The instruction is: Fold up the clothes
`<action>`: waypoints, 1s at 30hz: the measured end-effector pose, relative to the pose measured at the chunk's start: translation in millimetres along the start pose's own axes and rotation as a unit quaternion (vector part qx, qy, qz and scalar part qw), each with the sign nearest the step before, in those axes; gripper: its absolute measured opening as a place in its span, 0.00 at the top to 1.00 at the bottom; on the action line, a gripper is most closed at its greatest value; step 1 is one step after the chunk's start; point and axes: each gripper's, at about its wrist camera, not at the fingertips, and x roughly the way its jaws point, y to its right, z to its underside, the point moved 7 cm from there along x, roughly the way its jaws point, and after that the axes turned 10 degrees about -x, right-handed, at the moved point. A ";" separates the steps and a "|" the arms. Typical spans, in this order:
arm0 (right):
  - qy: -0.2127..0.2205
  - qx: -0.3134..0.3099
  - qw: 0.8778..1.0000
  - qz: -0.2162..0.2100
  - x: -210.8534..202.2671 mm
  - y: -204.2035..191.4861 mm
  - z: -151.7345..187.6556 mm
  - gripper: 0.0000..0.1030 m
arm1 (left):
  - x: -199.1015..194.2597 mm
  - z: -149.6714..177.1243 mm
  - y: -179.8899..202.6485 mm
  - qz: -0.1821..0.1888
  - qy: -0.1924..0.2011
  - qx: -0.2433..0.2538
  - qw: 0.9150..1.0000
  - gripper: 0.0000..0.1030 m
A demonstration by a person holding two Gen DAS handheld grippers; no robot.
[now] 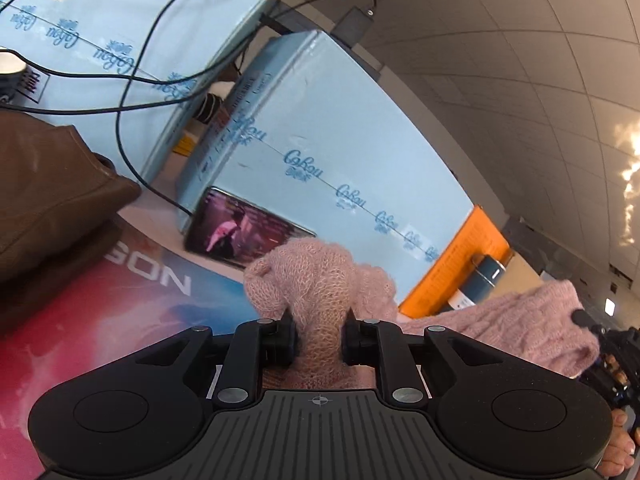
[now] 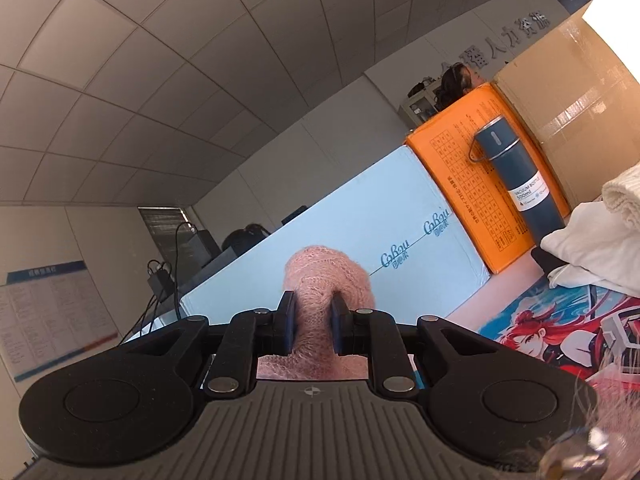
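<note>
My left gripper (image 1: pixel 319 334) is shut on a bunch of a fuzzy pink knitted sweater (image 1: pixel 316 276), held up above the printed desk mat (image 1: pixel 120 320). The sweater stretches away to the right (image 1: pixel 532 324), where the right gripper (image 1: pixel 588 320) shows at the frame's edge holding its far end. In the right wrist view my right gripper (image 2: pixel 313 326) is shut on another bunch of the pink sweater (image 2: pixel 328 276), raised and tilted towards the ceiling.
Light blue boxes (image 1: pixel 320 120) stand behind the mat, with a phone (image 1: pixel 244 232) leaning on one. A brown bag (image 1: pixel 52 184) lies left, cables above it. An orange box (image 2: pixel 476 184), a blue vacuum bottle (image 2: pixel 516 176), a cardboard box (image 2: pixel 568 92) and folded white clothes (image 2: pixel 600 232) are right.
</note>
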 end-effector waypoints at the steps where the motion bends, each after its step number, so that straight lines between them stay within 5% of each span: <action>1: -0.004 0.006 1.000 0.012 -4.5 9.0 2.5 0.84 | 0.6 -0.2 -3.3 -0.004 -0.005 -0.006 1.000 0.83; 8: -0.087 0.009 0.982 0.168 -32.8 82.8 41.4 0.85 | 11.2 12.9 -11.0 -0.035 -0.041 -0.004 0.999 0.82; 12: -0.091 0.018 0.968 0.235 -47.2 105.0 47.2 0.81 | 12.8 14.4 -18.6 -0.050 -0.043 -0.017 0.998 0.80; 14: -0.079 -0.001 0.959 0.271 -52.2 104.9 42.8 0.53 | 13.5 15.0 -21.4 -0.054 -0.045 -0.024 0.997 0.79; 15: -0.075 -0.014 0.957 0.279 -53.1 101.9 41.3 0.49 | 13.9 15.5 -22.4 -0.056 -0.047 -0.026 0.997 0.76; 19: -0.091 -0.084 0.967 0.225 -39.4 69.4 43.3 0.29 | 16.6 17.6 -24.6 -0.055 -0.052 -0.035 0.996 0.66; 22: -0.134 -0.153 0.963 0.175 -14.7 39.8 54.7 0.16 | 18.4 19.9 -25.5 -0.051 -0.059 -0.046 0.996 0.47; 25: -0.213 -0.221 0.939 0.157 13.3 22.0 78.9 0.11 | 20.4 21.5 -24.7 -0.044 -0.066 -0.049 0.996 0.42; 28: -0.282 -0.263 0.904 0.185 35.4 25.7 106.0 0.09 | 24.5 25.3 -22.9 -0.039 -0.080 -0.044 0.995 0.29; 30: -0.288 -0.261 0.901 0.194 38.7 30.8 109.2 0.10 | 27.4 29.6 -17.9 -0.036 -0.091 -0.026 0.995 0.17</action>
